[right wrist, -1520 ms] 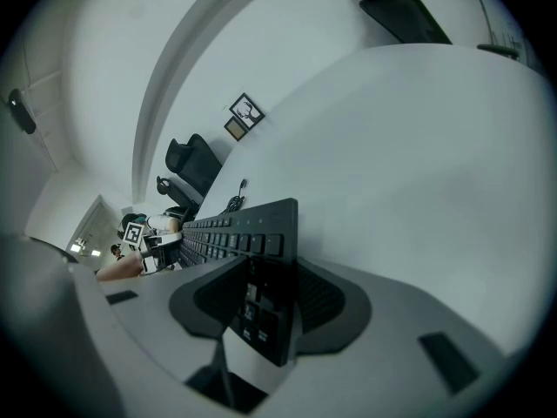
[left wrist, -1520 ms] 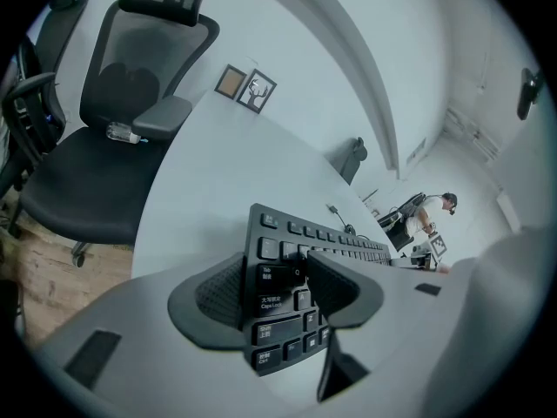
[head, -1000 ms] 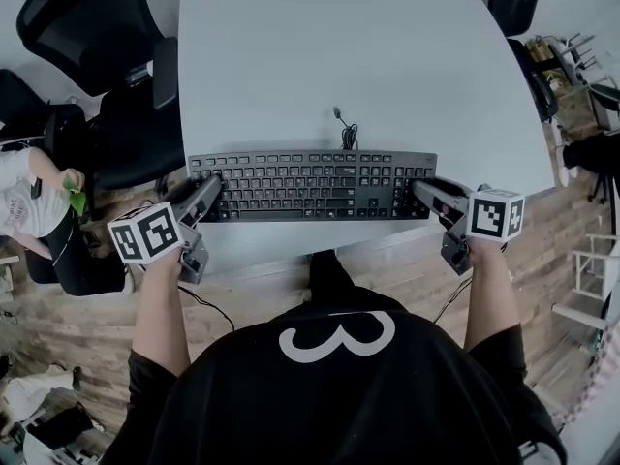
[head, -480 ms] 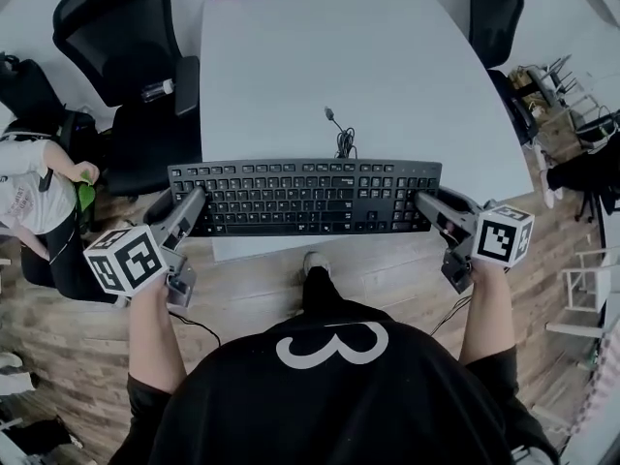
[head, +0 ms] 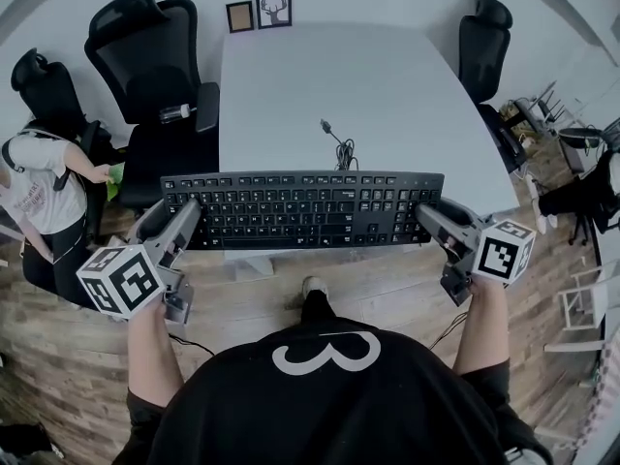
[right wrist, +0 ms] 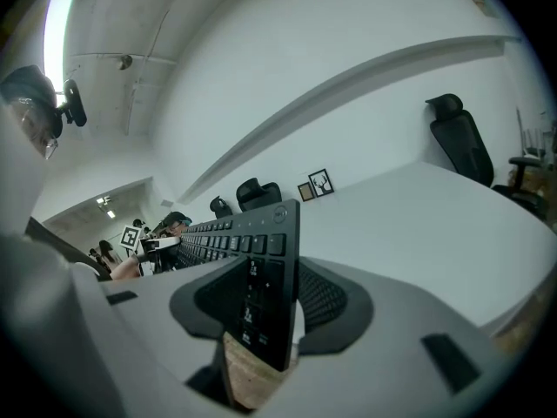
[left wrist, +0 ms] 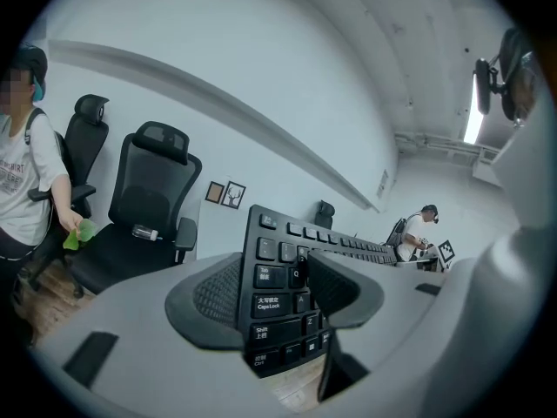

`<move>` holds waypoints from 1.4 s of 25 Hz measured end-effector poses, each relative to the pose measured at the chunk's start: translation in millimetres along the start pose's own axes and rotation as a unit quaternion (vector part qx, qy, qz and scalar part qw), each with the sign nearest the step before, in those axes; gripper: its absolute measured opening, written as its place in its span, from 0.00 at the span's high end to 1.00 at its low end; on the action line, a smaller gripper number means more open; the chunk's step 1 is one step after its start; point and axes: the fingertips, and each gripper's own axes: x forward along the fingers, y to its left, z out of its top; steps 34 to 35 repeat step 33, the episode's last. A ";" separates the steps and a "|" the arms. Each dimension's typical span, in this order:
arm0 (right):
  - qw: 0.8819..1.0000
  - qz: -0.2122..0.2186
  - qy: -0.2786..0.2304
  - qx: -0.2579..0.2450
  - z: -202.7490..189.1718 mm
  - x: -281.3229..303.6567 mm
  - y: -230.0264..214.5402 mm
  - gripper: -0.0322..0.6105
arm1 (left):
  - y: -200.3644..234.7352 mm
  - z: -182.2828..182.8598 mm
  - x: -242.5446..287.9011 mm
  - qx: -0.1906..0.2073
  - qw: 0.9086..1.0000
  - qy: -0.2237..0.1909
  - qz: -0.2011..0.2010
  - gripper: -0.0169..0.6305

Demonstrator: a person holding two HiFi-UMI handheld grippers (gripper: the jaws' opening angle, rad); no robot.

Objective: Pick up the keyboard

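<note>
Pads of my left gripper (left wrist: 283,290) are clenched on the left end of the keyboard (head: 302,209), and my right gripper (right wrist: 271,307) clamps the right end likewise. Holding both short ends keeps the long board level, I judge. It hangs between them at the near edge of the table (head: 339,76), apparently lifted clear, with its cable (head: 341,145) trailing on the tabletop.

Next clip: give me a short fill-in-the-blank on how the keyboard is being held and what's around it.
The keyboard, clamped at its ends by the left gripper and right gripper, is ____ in colour.
The left gripper's jaws close on the end with the ____ Lock key.
At the table's far edge stand ____ framed pictures.
Missing: black; Caps; two.
</note>
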 end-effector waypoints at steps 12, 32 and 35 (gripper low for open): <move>1.000 0.012 -0.014 -0.011 3.7 1.5 2.3 0.70 | -6.6 7.8 -13.5 0.015 1.000 -0.025 0.012 0.62; 0.999 0.024 -0.026 -0.010 3.9 2.2 -3.1 0.69 | -13.3 9.8 -15.7 0.021 0.999 -0.028 0.023 0.62; 0.999 0.025 -0.027 -0.011 3.5 2.6 -4.3 0.69 | -13.0 8.9 -14.3 0.021 0.999 -0.029 0.023 0.62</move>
